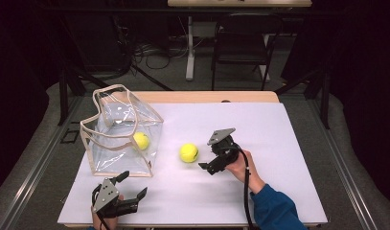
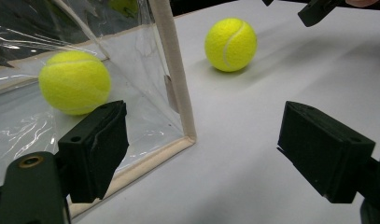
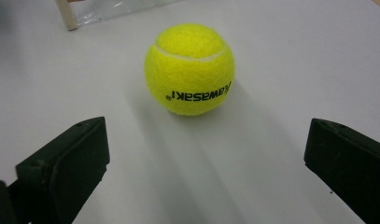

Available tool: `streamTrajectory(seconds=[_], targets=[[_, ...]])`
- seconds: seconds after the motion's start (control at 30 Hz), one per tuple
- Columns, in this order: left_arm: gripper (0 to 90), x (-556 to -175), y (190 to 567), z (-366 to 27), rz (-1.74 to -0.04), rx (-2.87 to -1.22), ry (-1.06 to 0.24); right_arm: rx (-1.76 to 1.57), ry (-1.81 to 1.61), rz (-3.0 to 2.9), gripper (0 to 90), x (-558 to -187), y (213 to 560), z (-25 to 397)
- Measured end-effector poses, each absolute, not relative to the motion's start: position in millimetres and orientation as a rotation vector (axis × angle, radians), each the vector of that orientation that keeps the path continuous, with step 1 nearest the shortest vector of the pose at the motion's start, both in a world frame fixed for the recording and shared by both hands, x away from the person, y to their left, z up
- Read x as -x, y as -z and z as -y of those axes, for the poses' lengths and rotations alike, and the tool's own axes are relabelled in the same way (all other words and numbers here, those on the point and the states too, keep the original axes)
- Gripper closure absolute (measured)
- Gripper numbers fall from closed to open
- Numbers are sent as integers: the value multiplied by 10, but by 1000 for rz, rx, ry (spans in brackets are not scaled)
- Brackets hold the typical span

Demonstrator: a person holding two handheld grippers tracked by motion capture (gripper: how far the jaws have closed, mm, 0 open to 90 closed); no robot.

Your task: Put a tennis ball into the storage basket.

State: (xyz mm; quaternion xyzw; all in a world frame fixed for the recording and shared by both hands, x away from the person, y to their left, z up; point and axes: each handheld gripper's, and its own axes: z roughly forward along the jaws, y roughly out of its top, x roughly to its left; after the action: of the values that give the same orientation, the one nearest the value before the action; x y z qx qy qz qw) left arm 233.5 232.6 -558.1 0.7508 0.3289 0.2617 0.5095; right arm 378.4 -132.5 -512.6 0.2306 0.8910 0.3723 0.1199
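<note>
The counter carries a white sheet over nearly all of its top, with bare wood showing along the far edge. A clear bag with beige trim stands open near the left edge, towards the far-left corner. One ball lies inside the bag against its right wall. A second ball lies free on the sheet near the middle of the counter, just right of the bag and apart from it. The right tool sits just right of this ball, jaws spread wide and empty, the ball ahead of them and not between them. The left tool rests by the near edge, close to the bag's near corner, jaws wide apart, holding nothing.
</note>
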Motion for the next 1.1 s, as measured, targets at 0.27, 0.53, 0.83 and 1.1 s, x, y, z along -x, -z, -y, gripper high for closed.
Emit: streamTrajectory(seconds=[0.27,0.53,0.83,1.1], targets=[[160,-2327,5583,-2331,-793,-1812,-634,-636,-1042,-2604,0,-3760,5107,1246],[160,-2337,5588,-2329,-800,-1813,-636,-622,-1035,-2597,0,-3761,5085,1147],[160,-2346,5593,-2320,-805,-1815,-640,-584,-1034,-2613,0,-3793,5060,1068],[160,-2345,5594,-2321,-813,-1817,-639,-580,-1044,-2631,0,-3865,5042,995]])
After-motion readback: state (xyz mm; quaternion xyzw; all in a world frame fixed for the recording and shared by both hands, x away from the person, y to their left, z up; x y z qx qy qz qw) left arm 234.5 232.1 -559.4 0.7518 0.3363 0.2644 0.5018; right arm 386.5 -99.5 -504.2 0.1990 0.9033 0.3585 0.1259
